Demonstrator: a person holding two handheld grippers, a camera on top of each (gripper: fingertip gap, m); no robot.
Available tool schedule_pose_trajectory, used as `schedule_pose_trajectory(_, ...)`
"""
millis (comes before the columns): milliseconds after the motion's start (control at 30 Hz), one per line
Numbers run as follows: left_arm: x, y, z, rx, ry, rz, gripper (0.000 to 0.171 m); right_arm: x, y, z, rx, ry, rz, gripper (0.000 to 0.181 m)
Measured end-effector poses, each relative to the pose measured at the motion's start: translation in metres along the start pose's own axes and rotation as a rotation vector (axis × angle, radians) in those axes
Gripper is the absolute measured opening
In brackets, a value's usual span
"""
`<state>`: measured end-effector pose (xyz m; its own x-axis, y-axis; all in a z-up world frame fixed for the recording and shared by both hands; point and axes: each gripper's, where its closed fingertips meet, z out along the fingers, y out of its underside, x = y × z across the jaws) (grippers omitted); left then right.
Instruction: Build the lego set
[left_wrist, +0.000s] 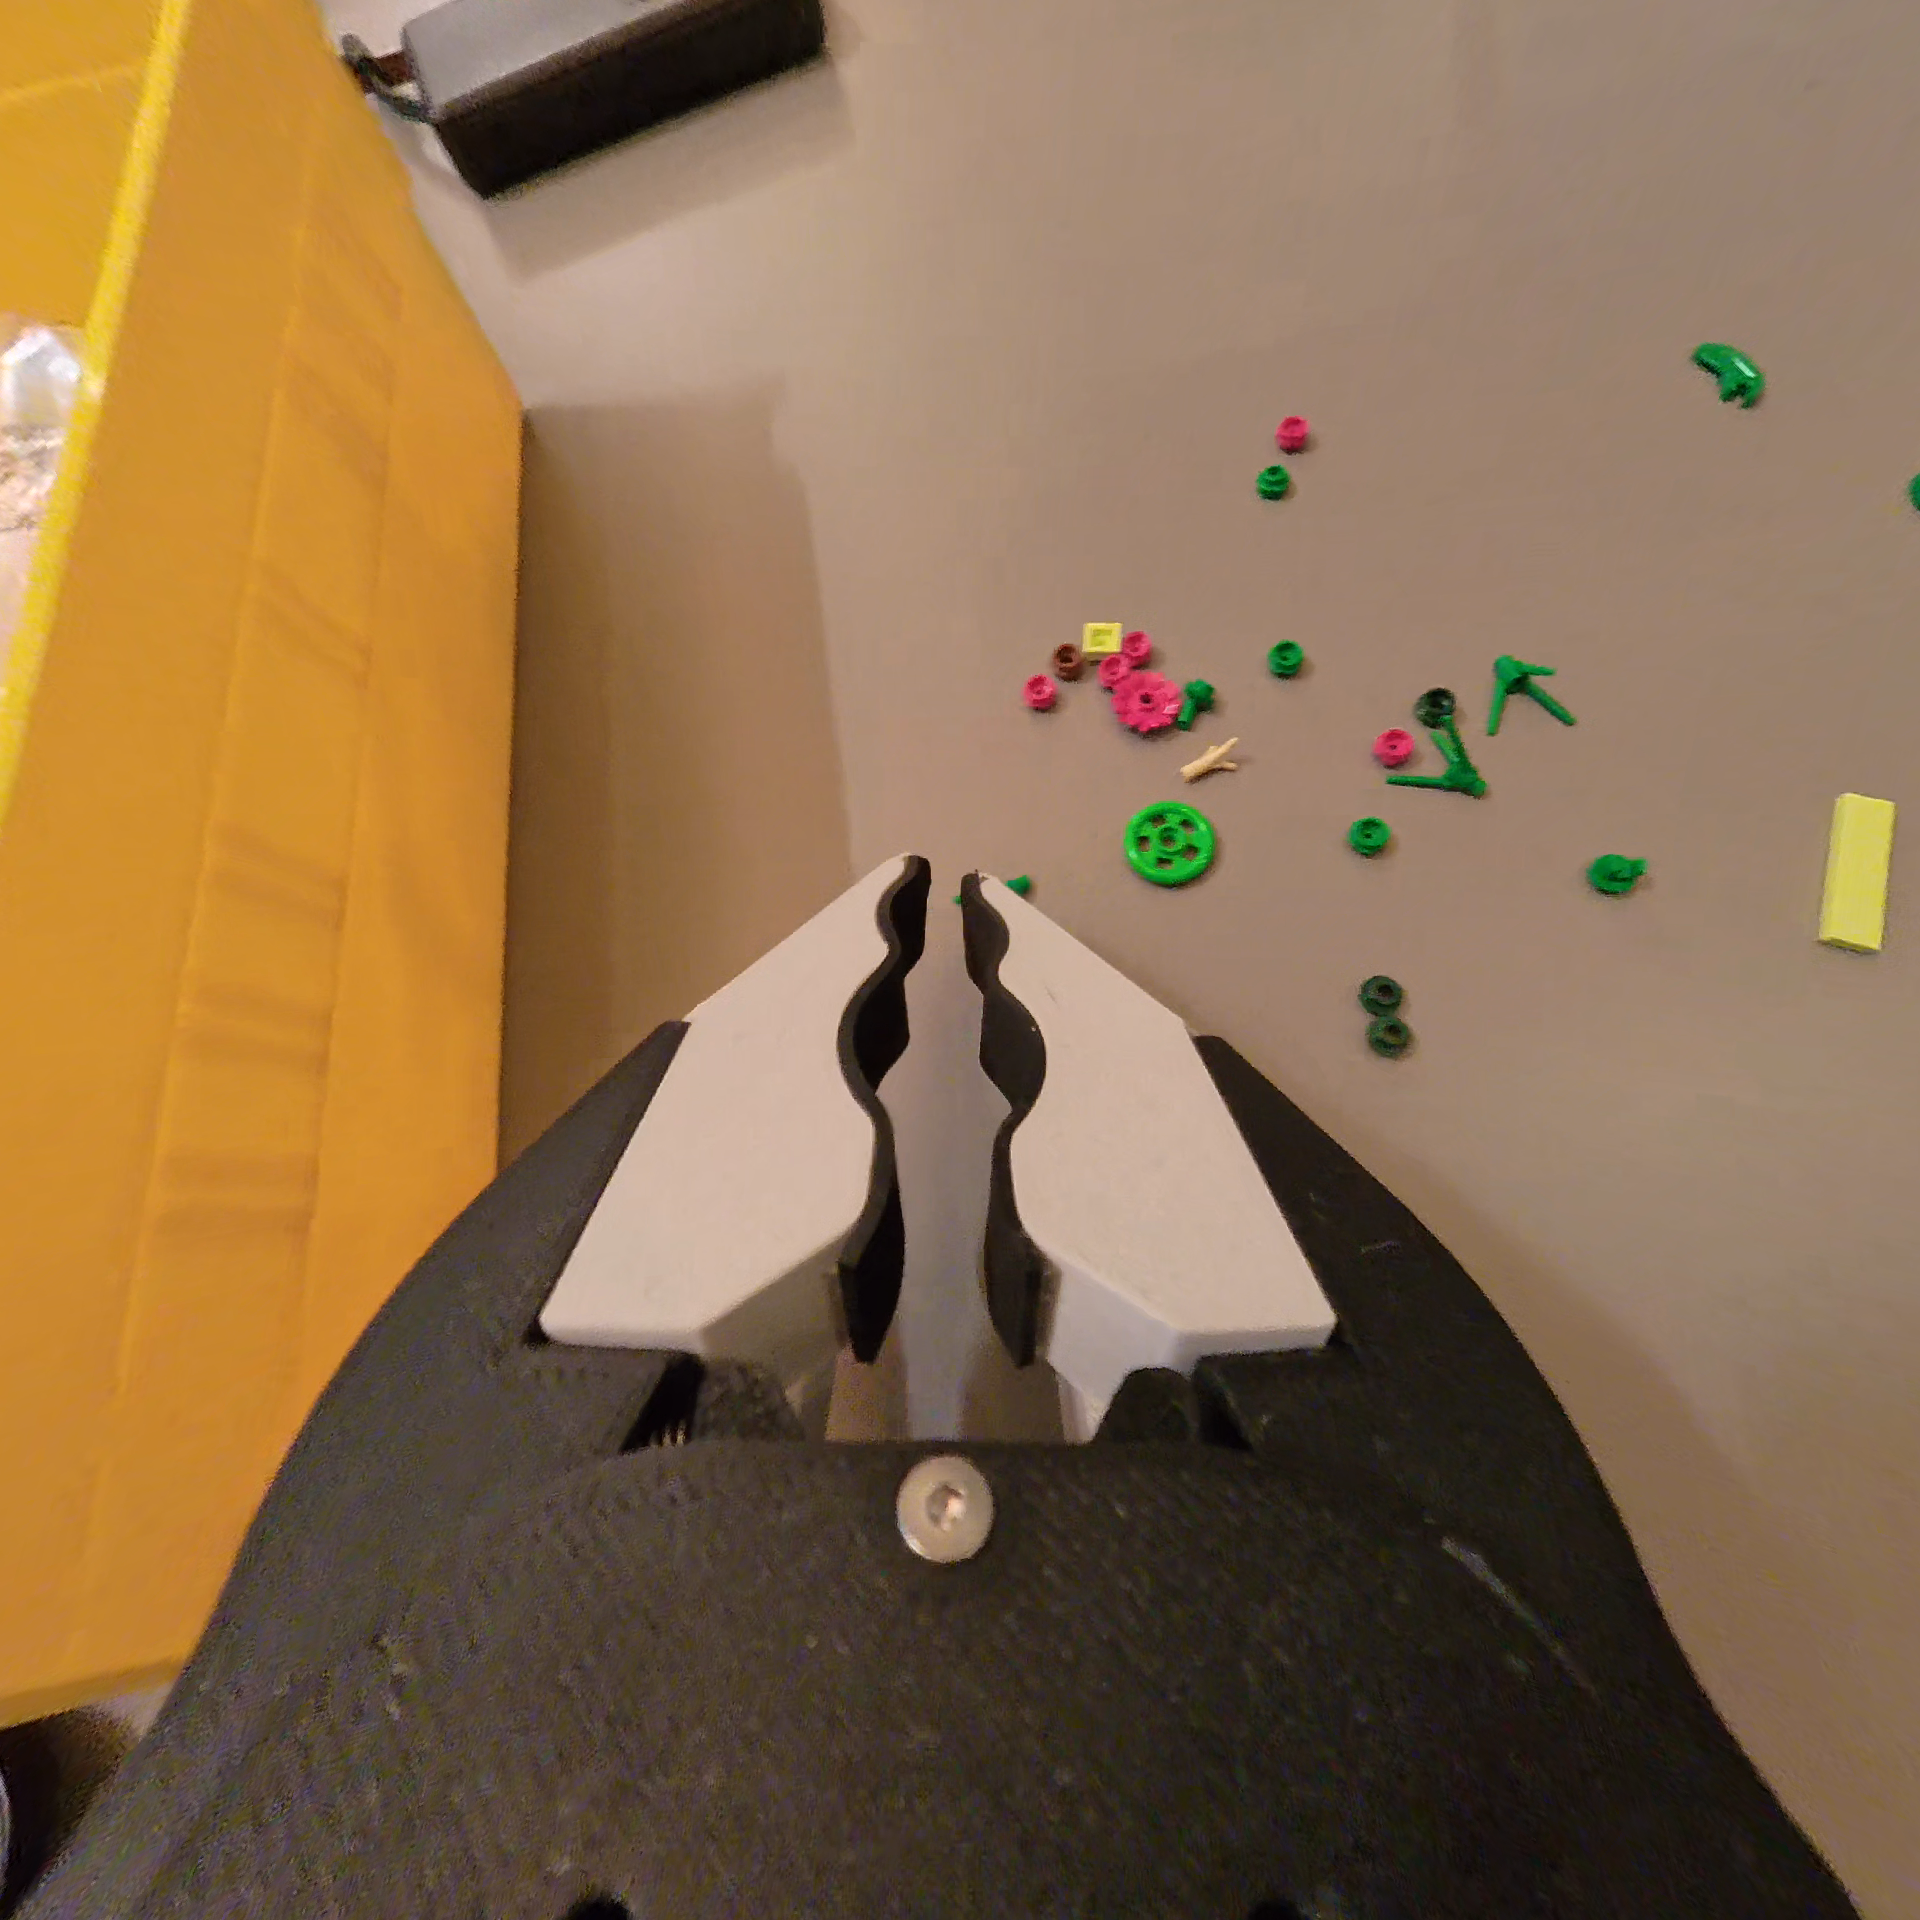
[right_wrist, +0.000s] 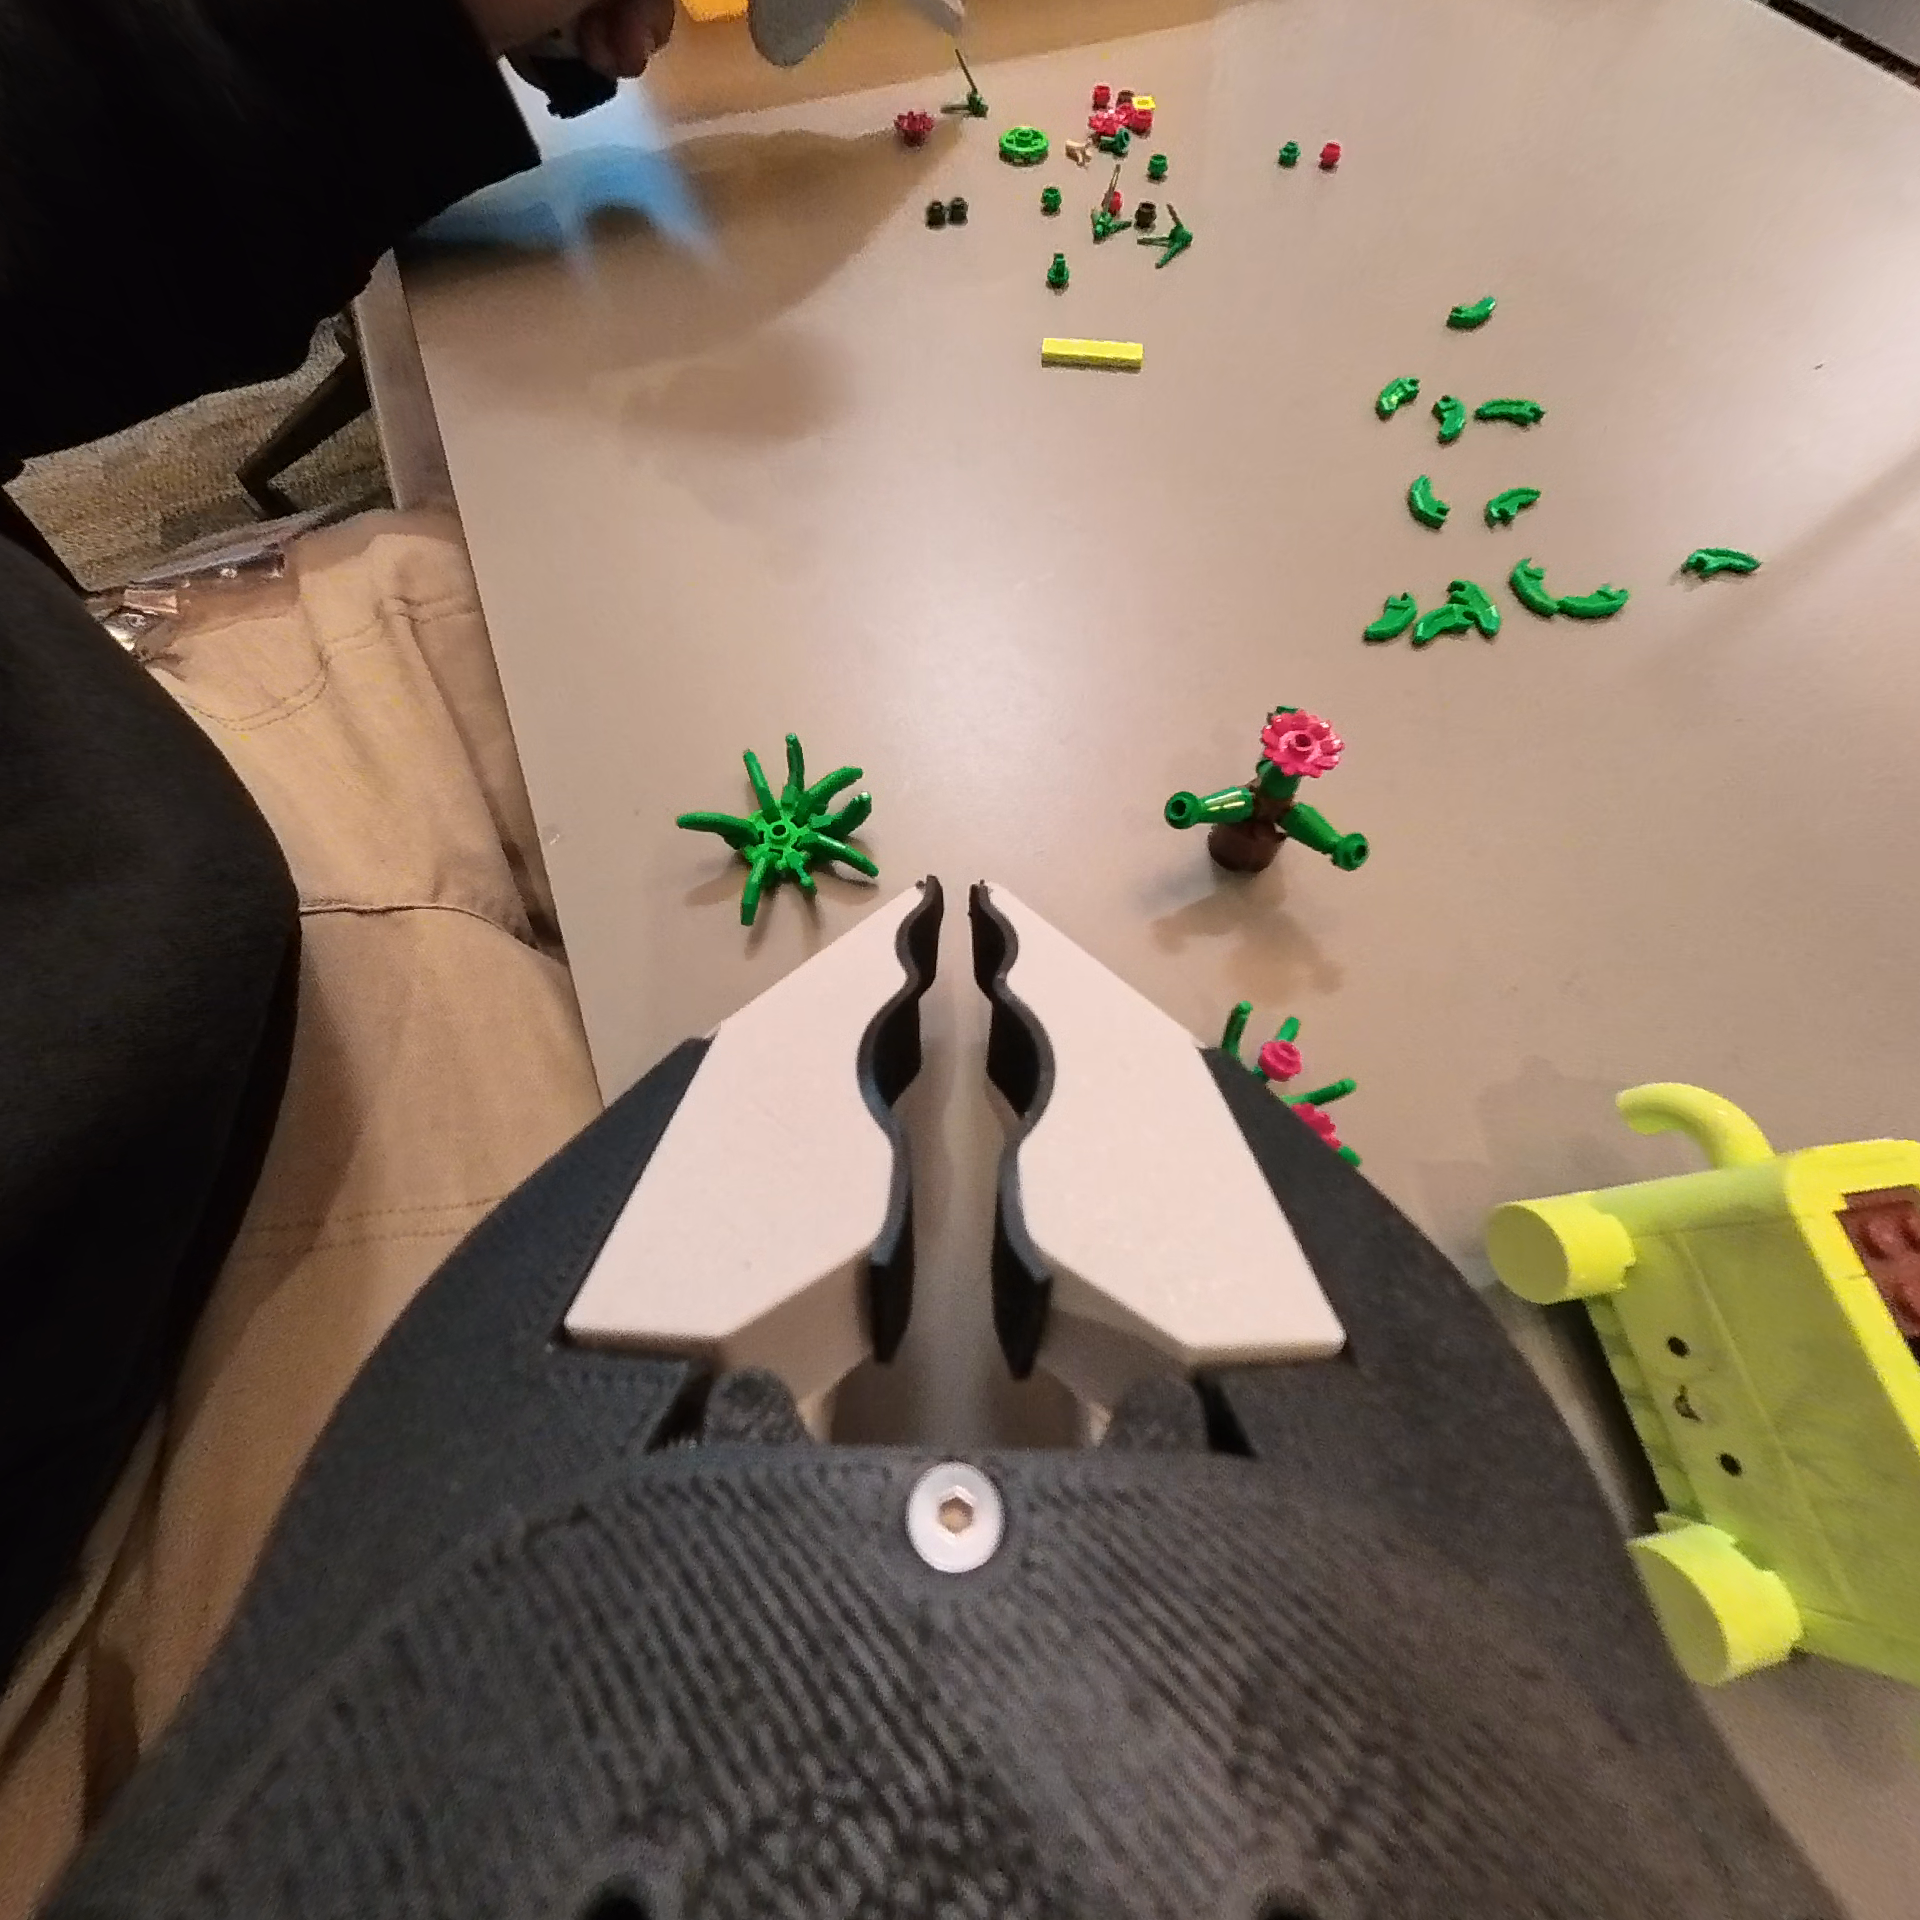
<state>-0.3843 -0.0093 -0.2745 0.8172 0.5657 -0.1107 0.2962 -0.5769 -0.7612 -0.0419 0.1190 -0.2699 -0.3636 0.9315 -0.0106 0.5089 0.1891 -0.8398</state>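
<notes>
My left gripper (left_wrist: 943, 881) hovers over the table with its jaws almost together, and a small green stem piece (left_wrist: 1016, 885) shows at its tips. It also shows blurred at the top of the right wrist view (right_wrist: 940, 16), with the thin stem (right_wrist: 968, 88) hanging from it. Loose pink flowers (left_wrist: 1143, 701), a green wheel (left_wrist: 1170, 843) and green studs lie to its right. My right gripper (right_wrist: 956, 888) is shut and empty, between a green leafy plant (right_wrist: 779, 831) and a brown-stemmed pink flower build (right_wrist: 1262, 800).
A yellow box (left_wrist: 260, 727) stands along the left, with a black device (left_wrist: 603, 73) behind it. A lime-yellow build (right_wrist: 1714, 1403) lies at the right. Curved green leaves (right_wrist: 1455, 613) and a yellow tile (right_wrist: 1091, 353) lie farther out. A dark sleeve (right_wrist: 208, 156) and a beige cushion (right_wrist: 395, 831) are at the left. The grippers' ends are close to 35 centimeters from one another. The green wheel (left_wrist: 1170, 843) is closer to my left gripper, around 4 centimeters from its tips; the right tips are 35 centimeters off. My right wrist view (right_wrist: 1024, 145) looks at it from another angle.
</notes>
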Motion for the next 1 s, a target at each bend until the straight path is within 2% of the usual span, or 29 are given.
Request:
schedule_pose_trajectory(500,0.003,0.009,0.006,-0.021,0.058,-0.026,0.008,0.000,0.003,0.002,-0.025,0.000,-0.003,0.004)
schedule_pose_trajectory(1000,0.012,0.001,0.001,0.021,0.056,0.032,0.009,-0.001,0.004,0.003,-0.034,0.002,-0.006,0.005)
